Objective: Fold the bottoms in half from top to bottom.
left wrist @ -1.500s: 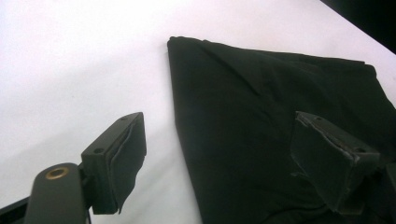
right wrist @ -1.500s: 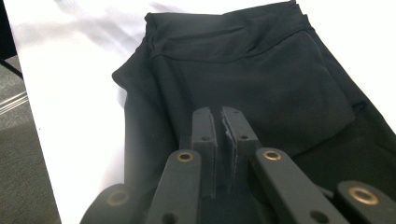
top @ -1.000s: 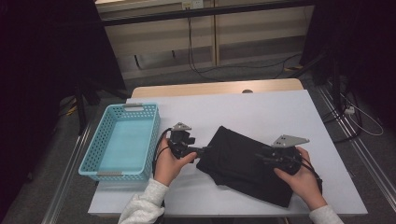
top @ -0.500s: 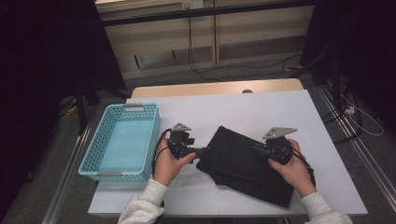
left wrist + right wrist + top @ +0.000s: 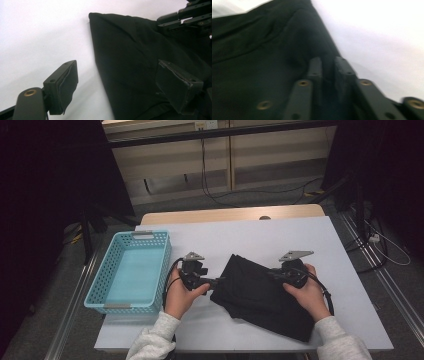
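A folded black cloth point(image 5: 255, 295) lies on the white table point(image 5: 240, 235). My left gripper point(image 5: 219, 281) points right at the cloth's left edge. In the left gripper view it point(image 5: 117, 66) stands wide open; one pad point(image 5: 63, 85) is over bare table and the other sits above the cloth point(image 5: 130, 55). My right gripper point(image 5: 273, 274) points left over the cloth's upper right edge. In the right gripper view its point(image 5: 328, 62) jaws have just been opening. They stand a narrow gap apart, with the edge of the cloth point(image 5: 262, 62) between them.
A light blue plastic basket point(image 5: 161, 270), with nothing in it, stands at the table's left side beside my left hand. Bare table lies beyond the cloth and to its right. The table's front edge runs just below the cloth.
My right hand has moved a little left and away from me along the cloth's right edge. The left hand and the cloth have stayed in place.
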A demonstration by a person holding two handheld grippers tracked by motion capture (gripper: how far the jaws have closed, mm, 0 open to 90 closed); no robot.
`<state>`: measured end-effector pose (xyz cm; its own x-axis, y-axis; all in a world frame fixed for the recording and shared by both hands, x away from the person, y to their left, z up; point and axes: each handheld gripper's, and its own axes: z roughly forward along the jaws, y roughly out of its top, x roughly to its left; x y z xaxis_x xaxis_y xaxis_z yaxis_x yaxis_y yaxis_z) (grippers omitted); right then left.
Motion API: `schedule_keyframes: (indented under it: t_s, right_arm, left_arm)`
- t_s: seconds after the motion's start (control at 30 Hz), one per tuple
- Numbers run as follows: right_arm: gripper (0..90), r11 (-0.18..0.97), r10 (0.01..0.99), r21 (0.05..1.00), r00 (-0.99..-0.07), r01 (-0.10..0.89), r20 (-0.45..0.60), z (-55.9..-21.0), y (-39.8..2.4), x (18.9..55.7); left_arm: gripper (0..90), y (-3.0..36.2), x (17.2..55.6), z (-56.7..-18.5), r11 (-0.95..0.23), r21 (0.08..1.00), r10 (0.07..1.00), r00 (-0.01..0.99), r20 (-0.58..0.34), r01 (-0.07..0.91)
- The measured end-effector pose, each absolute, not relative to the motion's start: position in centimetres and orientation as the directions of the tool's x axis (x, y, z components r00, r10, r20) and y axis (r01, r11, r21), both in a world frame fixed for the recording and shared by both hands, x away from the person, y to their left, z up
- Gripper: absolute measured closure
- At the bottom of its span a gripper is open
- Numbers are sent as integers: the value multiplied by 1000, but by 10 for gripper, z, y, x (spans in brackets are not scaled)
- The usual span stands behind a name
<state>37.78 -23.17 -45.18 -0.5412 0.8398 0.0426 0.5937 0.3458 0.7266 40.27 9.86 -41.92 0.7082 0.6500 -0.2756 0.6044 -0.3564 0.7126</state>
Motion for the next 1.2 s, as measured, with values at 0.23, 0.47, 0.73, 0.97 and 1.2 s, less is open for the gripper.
schedule_keyframes:
  t_s: [0.23, 0.47, 0.73, 0.97, 1.2]
  right_arm:
    - [588, 279, 874, 755, -482, 594, 57, -446, -247, 378]
    - [655, 247, 862, 753, -494, 609, 117, -446, -252, 378]
    - [646, 302, 857, 723, -510, 622, 80, -455, -241, 380]
    - [814, 415, 819, 721, -573, 555, -30, -452, -231, 374]
    - [821, 356, 824, 752, -566, 554, 26, -443, -237, 372]
  left_arm:
    - [187, 99, 402, -418, -351, 717, 650, 708, -277, 602]
    - [187, 99, 403, -418, -352, 715, 650, 708, -278, 604]
    - [186, 100, 403, -419, -356, 715, 655, 706, -268, 602]
    - [186, 101, 403, -418, -356, 715, 655, 707, -268, 601]
    - [186, 100, 403, -417, -351, 721, 656, 706, -266, 597]
